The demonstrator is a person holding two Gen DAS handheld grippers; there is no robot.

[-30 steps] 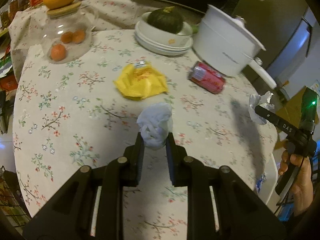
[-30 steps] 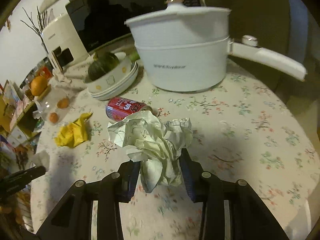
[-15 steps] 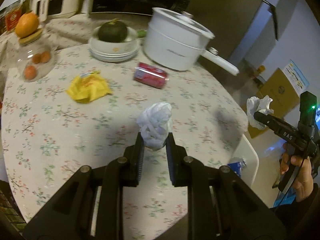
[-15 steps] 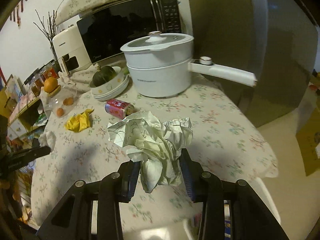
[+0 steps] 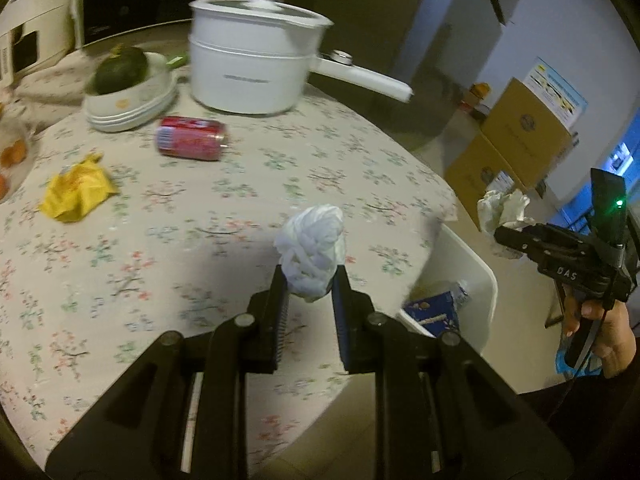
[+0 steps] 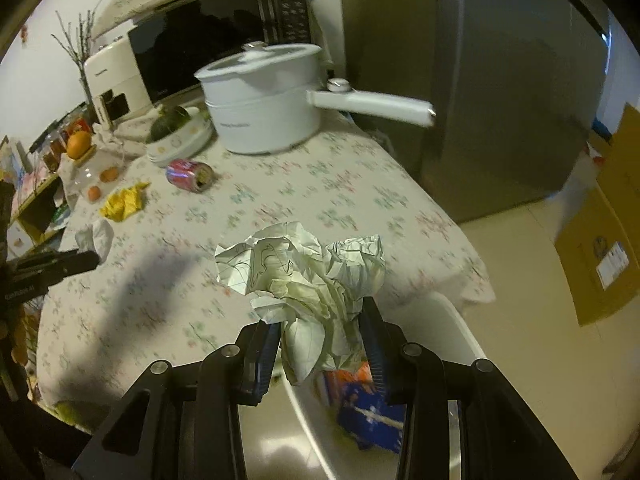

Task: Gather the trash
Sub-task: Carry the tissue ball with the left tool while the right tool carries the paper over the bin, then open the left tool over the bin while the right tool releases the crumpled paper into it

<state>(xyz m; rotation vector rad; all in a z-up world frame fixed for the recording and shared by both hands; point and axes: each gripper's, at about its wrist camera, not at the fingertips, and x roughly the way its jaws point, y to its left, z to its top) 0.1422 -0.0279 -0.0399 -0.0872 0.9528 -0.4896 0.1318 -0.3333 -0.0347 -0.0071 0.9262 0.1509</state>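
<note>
A white plastic trash bin stands on the floor just beside the edge of the round table covered in a floral cloth. Inside it lie a blue carton and some orange and blue packaging; the rest of its contents are too blurred to tell. At the far side of the table a white lidded electric pot with a long handle stands shut, its inside hidden. Beside it a stack of white bowls and plates carries a dark green squash. At the table's left edge a clear glass jar holds small orange fruits, with a larger orange on its lid.

The left gripper has its jaws set narrow, pinching a crumpled white tissue wad above the near part of the table, clear of the cloth. The right gripper has its jaws somewhat wider apart, clamped on a crumpled ball of white printed paper, which hangs above the bin's rim at the table edge. In the left wrist view a hand grips that tool's handle.

A red drink can lies on its side and a crumpled yellow wrapper lies flat on the cloth, well apart from both grippers.
</note>
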